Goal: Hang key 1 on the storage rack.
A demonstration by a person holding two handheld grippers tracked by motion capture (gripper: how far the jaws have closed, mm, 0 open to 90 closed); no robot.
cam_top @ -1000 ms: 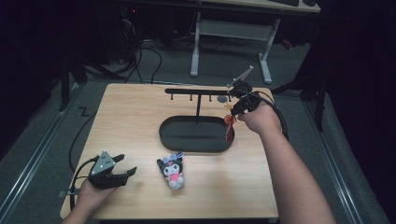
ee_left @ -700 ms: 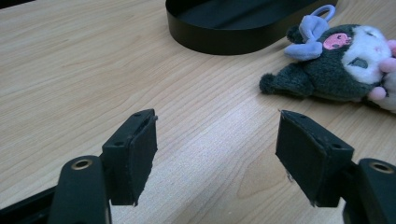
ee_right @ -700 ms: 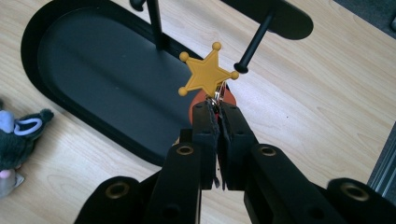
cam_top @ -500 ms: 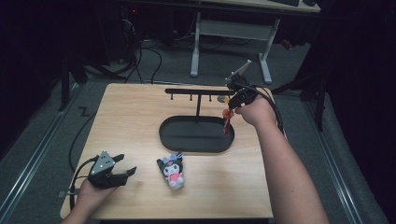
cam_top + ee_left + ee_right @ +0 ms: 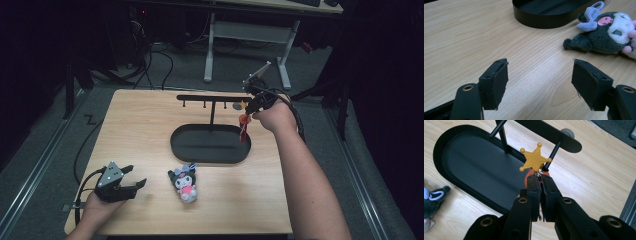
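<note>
Lifted since earlier, right gripper (image 5: 539,178) pinches the star keychain (image 5: 534,158) by the rack's (image 5: 215,98) three-o'clock end; left gripper (image 5: 539,75) rests open at seven o'clock.

A rectangular table of light wood with a visible grain (image 5: 140,130) stands on grey carpet floor (image 5: 45,130). Toward the table's six o'clock edge lies a small soft plush toy, dark grey with a white face, a lilac bow and a pink patch (image 5: 184,181). It rests on its back on the bare wood, its head toward twelve o'clock. In the left gripper view the plush (image 5: 609,32) lies at two o'clock. Beyond the table at twelve o'clock stands a white metal desk frame (image 5: 250,32), and black cables (image 5: 155,60) trail over the floor at eleven o'clock. A pale metal rail (image 5: 30,175) runs along the floor at nine o'clock.
</note>
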